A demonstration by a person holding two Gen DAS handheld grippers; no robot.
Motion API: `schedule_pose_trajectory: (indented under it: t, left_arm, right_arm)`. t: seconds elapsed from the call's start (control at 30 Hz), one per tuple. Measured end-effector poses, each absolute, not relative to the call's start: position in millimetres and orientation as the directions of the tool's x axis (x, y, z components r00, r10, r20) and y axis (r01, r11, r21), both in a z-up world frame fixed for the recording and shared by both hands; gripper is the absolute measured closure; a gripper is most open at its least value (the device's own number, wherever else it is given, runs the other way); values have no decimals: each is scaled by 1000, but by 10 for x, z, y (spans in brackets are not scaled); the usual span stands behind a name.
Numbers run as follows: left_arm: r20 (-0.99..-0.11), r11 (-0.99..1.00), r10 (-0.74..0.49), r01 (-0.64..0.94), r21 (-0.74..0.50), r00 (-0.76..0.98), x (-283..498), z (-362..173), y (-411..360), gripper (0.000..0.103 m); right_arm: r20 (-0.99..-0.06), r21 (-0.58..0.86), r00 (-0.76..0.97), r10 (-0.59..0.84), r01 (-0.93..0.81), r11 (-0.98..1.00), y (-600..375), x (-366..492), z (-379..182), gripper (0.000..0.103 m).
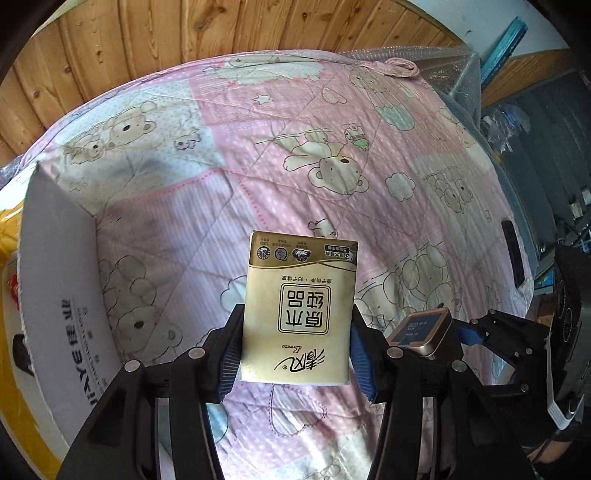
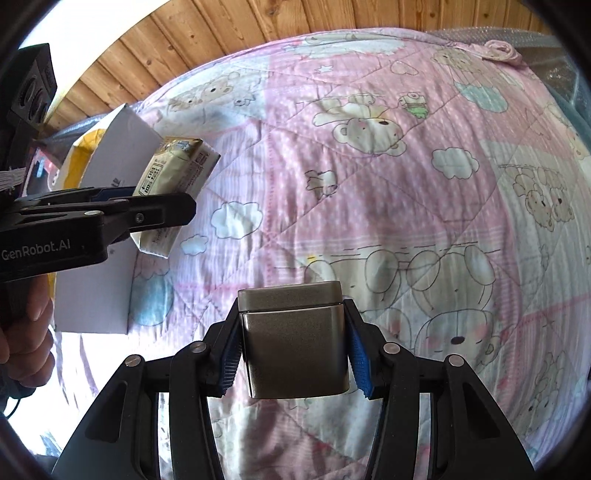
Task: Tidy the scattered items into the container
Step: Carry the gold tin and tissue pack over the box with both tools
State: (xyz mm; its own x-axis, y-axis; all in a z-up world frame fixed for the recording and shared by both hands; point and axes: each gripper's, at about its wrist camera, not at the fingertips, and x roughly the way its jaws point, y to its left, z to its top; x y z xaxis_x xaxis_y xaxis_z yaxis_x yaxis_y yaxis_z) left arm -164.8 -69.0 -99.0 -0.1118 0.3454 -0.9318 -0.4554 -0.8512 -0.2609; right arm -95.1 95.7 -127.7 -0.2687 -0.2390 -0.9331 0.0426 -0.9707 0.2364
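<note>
My left gripper [image 1: 295,328] is shut on a gold tissue pack [image 1: 299,306], held above the pink bear-print quilt [image 1: 332,147]. The same tissue pack [image 2: 173,173] shows in the right wrist view, clamped in the left gripper [image 2: 155,206] beside the white cardboard box [image 2: 122,155]. My right gripper [image 2: 293,336] is shut on a grey metal tin [image 2: 295,339] with a lid. That tin [image 1: 424,330] appears at the lower right of the left wrist view, with its blue label up. The open box [image 1: 62,295] stands at the left, its flap raised.
A wooden plank wall [image 1: 221,29] runs behind the bed. A black phone-like object [image 1: 512,251] lies near the quilt's right edge. Shelving and clutter [image 1: 546,147] stand to the right. A hand [image 2: 22,332] grips the left tool's handle. Yellow packaging [image 2: 86,147] sits by the box.
</note>
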Motion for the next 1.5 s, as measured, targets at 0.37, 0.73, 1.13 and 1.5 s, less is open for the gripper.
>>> schedule_pose_trajectory:
  t: [0.37,0.73,1.13,1.5]
  left_arm:
    - [-906,-884,378,-365,-291,-192,-1152,-633,-1391,50]
    - [-884,-904,395,-277,-326,-250,-585,-464,-2045,50]
    - [-864,-916,398,-178,-358,-309,-39,-298,-2737,50]
    - [-841,-918,386,-72,-390,-380,271,-149,-3204,50]
  right_arm:
    - [-927,231,-266,-264,152,-961,280,-578,-1050,51]
    - [-918,225,-264,-296,267,-937,-343,-173,-846,51]
    - [-907,223,-261,-330,366,-903,-838,126,-641,51]
    - [-893,226,-250,-374,469,-854,-1198,245,-386,51]
